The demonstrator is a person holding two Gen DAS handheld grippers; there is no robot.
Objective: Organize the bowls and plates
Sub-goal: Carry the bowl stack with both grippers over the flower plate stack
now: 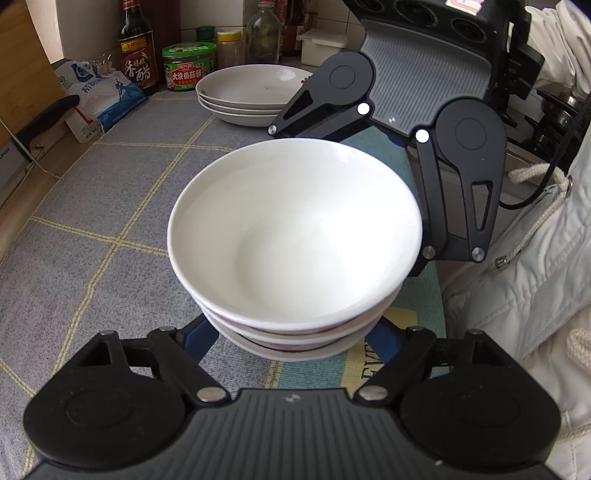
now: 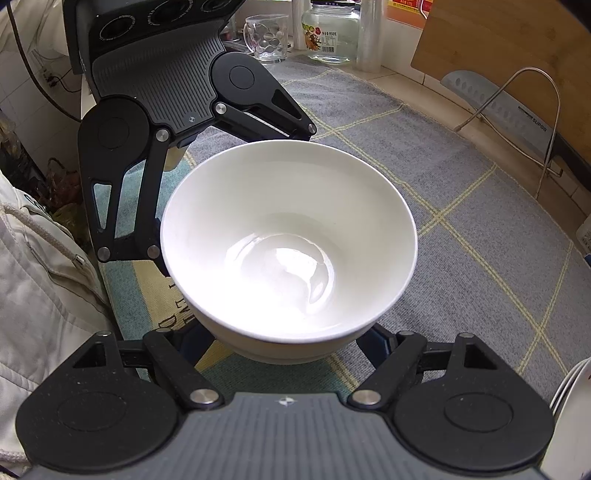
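The left claw fills the near edge of its view, its blue fingers straddling the foot of a stack of white bowls. The right claw straddles that stack from the opposite side. Both are partly spread around the stack, but the flaring rim hides the pads, so I cannot tell whether either one is pinching it. The stack stands on the cloth-covered table, at the edge of a teal mat. If it is lifted by the lowest bowl alone, the nested upper bowls could rock or slide off. Uneven pulling by the two claws could tip the stack. Only the left view shows the red-trimmed lower bowls and, beyond the stack, a pile of plates with a vinegar bottle behind. Only the right view shows the glossy bowl bottom and, beyond the stack, a glass jar and a cleaver.
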